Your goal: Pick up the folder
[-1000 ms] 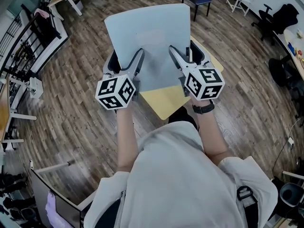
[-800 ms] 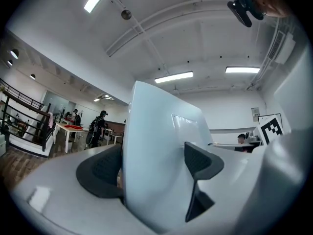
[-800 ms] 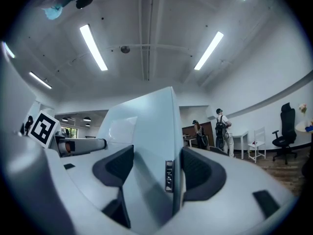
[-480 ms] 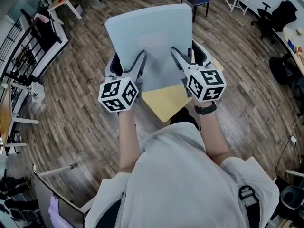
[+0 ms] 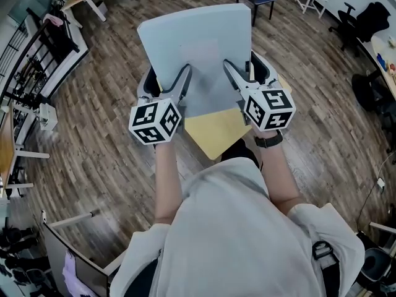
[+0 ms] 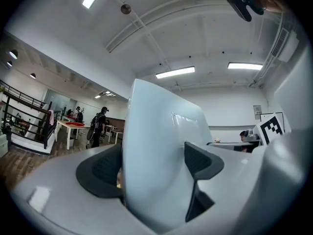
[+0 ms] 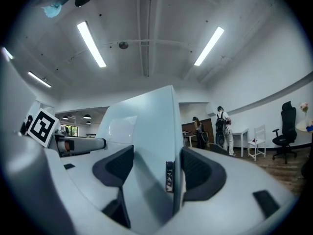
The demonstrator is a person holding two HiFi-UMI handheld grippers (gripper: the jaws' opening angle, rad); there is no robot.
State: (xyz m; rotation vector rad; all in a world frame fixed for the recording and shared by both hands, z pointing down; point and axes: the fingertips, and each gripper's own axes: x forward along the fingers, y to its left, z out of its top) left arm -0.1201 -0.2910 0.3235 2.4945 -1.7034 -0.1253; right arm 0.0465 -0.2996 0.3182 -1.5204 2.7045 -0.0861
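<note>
While we hold the pale folder (image 5: 197, 48) above the yellow surface (image 5: 213, 133), its long axis runs away from us, far end tipped upward. The left tongs (image 5: 166, 82) and right tongs (image 5: 247, 73) each clamp its near edge. It has barely shifted since half a second ago. Our forearms (image 5: 166, 184) reach forward, side by side.
</note>
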